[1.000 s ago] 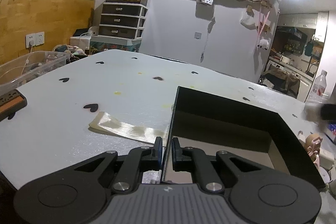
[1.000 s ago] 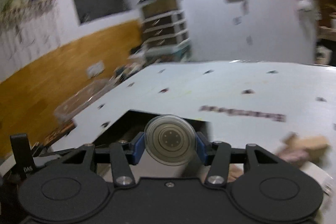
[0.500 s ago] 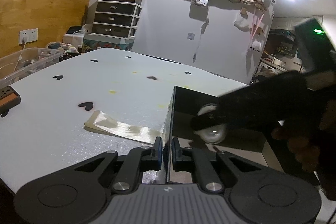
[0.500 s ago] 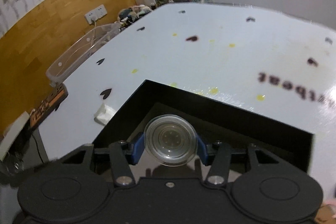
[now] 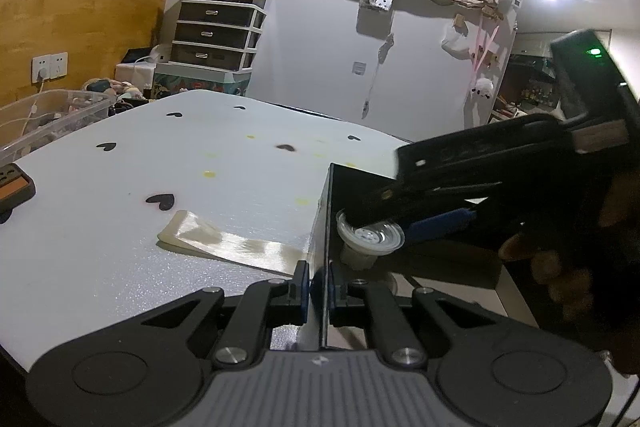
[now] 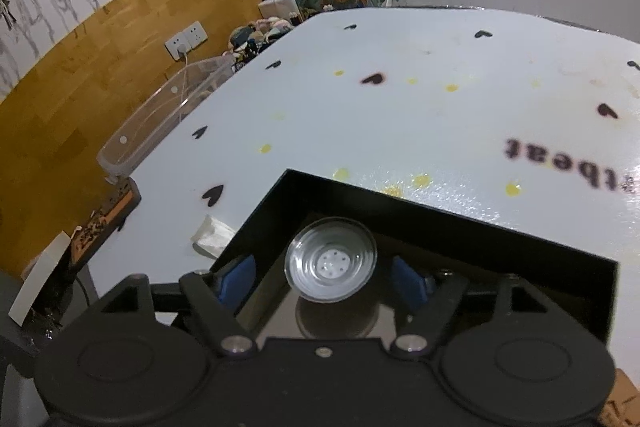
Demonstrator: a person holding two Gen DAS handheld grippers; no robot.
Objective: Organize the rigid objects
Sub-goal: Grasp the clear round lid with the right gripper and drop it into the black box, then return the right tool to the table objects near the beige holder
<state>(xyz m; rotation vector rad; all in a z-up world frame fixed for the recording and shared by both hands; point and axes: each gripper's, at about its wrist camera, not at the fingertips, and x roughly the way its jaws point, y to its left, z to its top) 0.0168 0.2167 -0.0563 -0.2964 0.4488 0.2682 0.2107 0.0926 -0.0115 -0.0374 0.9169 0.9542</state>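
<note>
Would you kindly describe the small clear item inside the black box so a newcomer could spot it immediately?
On the white table with black heart prints sits an open black rectangular box. Inside it, near the corner wall pinched by the left claw, stands a small transparent round plastic cup between the opening right claw's blue pads. It is the box's only visible content.

1. The clear round piece [image 6: 331, 262] is a shallow, glassy disc with a ring of small holes at its centre, seemingly set on a short pale stem.
2. It stands upright, dished face up, on the floor of the black box [image 6: 440, 223], near that box's left wall.
3. The black box is open-topped, with thin walls and a glossy floor that mirrors the piece.
</note>
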